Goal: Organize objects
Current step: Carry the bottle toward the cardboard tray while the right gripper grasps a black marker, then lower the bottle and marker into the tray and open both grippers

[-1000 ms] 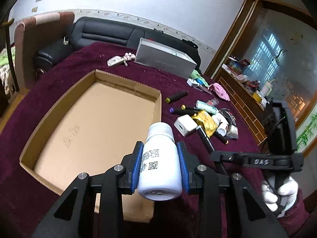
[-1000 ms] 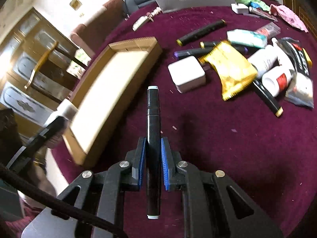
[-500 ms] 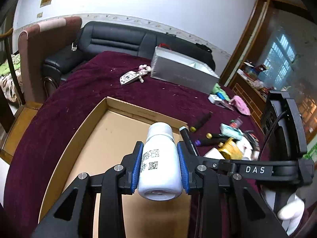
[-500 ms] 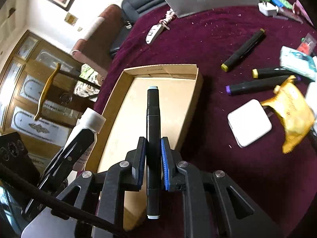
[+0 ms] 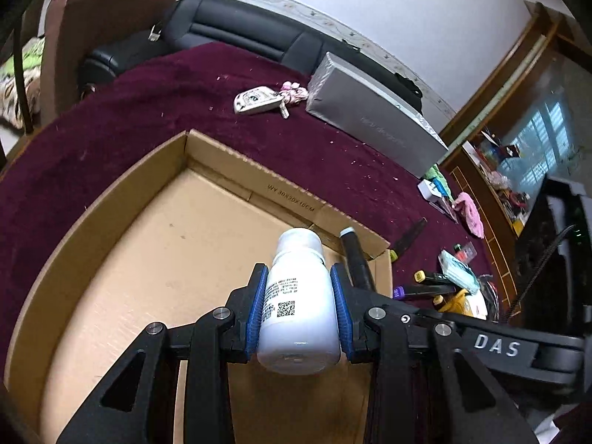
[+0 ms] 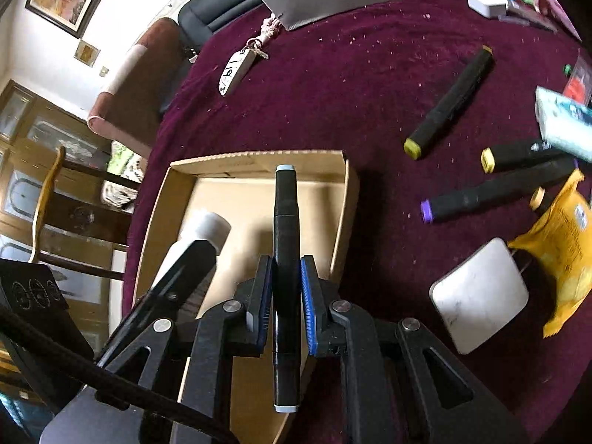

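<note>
Both hands are at the carrying stage of the tidy-up, each with one item over the box (image 5: 122, 266).

In the left wrist view the left gripper (image 5: 298, 307) sits at lower centre, its jaws clamped on a white bottle (image 5: 296, 307) with the cap pointing away from the camera. The bottle hangs over the bare cardboard floor, nearer the far right corner of the box than the middle.

In the right wrist view the right gripper (image 6: 285, 303) is at lower centre, its jaws pressed together on a black marker (image 6: 285, 259) that lies along the line of the fingers, its pale tip toward the far wall of the box (image 6: 255, 161). The bottle (image 6: 201, 236) shows to its left in that frame, so the two loads are side by side and close.

The box is empty. More markers, a yellow packet (image 6: 562, 244), a white square (image 6: 481, 296) and other bits lie on the maroon surface (image 6: 351, 85) at the right of the frame, so I judge the task barely begun.

Next, each hand probably needs to come lower so its item rests on the cardboard, then part its jaws and lift clear. The bottle may roll if laid on its side, and the hands are near enough to bump, so releasing one at a time looks wiser.
</note>
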